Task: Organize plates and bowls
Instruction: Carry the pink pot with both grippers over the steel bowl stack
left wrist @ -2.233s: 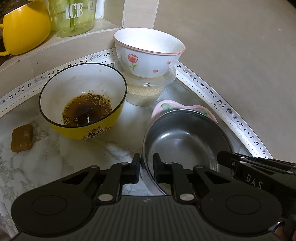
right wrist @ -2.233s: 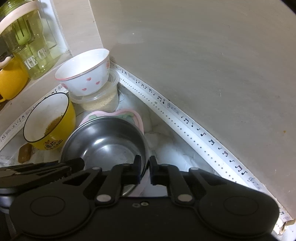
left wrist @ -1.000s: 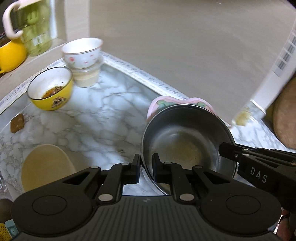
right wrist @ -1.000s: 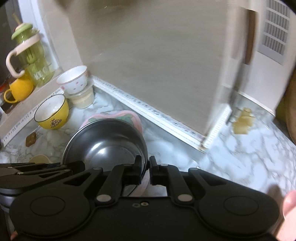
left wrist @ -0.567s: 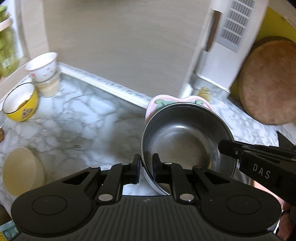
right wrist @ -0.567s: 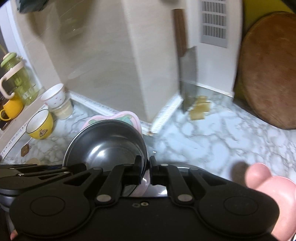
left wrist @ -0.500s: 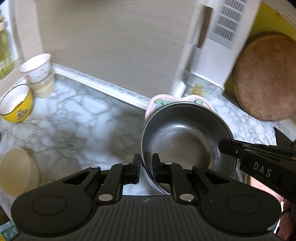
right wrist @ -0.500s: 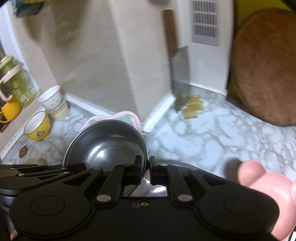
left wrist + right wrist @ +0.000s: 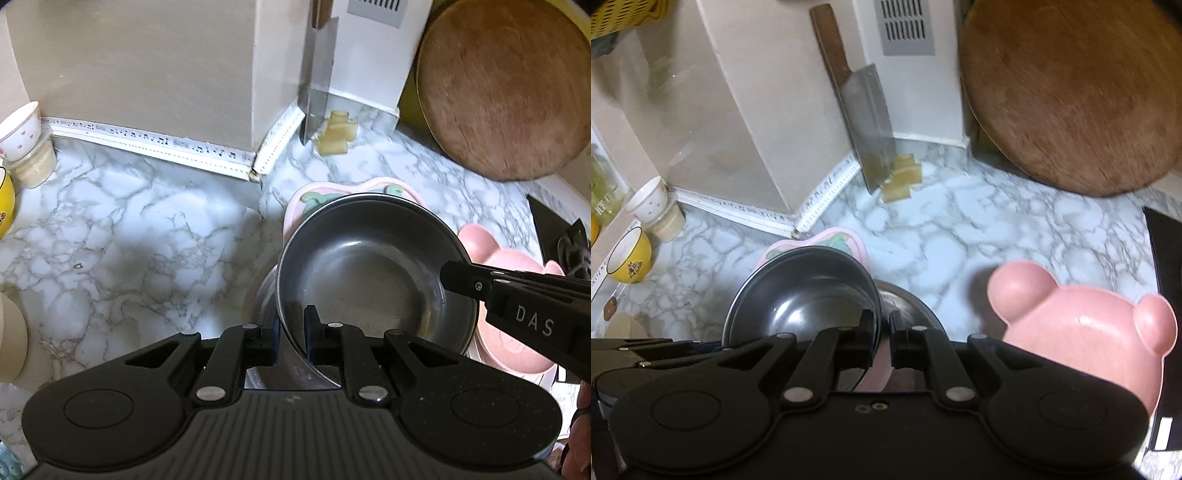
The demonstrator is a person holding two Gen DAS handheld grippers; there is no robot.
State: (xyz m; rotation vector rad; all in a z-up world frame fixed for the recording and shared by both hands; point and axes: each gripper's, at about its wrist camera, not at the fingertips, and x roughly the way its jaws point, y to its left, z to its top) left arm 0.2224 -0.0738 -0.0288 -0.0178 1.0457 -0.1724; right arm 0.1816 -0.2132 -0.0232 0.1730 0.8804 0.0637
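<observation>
A steel bowl [image 9: 369, 273] sits in a pink plate with a green pattern [image 9: 299, 199], and both are held above the marble counter. My left gripper [image 9: 290, 326] is shut on the bowl's near rim. My right gripper [image 9: 884, 332] is shut on the bowl's right rim, with pink showing between its fingers. In the left wrist view the right gripper [image 9: 456, 275] reaches in from the right. The steel bowl [image 9: 805, 291] and the pink plate [image 9: 849, 236] also show in the right wrist view. A second steel bowl [image 9: 912, 299] stands on the counter right under them. A pink bear-shaped plate [image 9: 1082, 328] lies to its right.
A cleaver [image 9: 868, 122] leans on the wall over yellowish pieces [image 9: 903, 173]. A round wooden board [image 9: 1071, 92] stands at the back right. A yellow bowl [image 9: 629, 258], a white cup [image 9: 646, 201] and a beige bowl [image 9: 11, 332] are far left. A black slab [image 9: 1167, 277] lies right.
Both grippers have carried the steel bowl and pink plate to the right along the counter, away from the yellow bowl. The second steel bowl and bear plate came into view beneath.
</observation>
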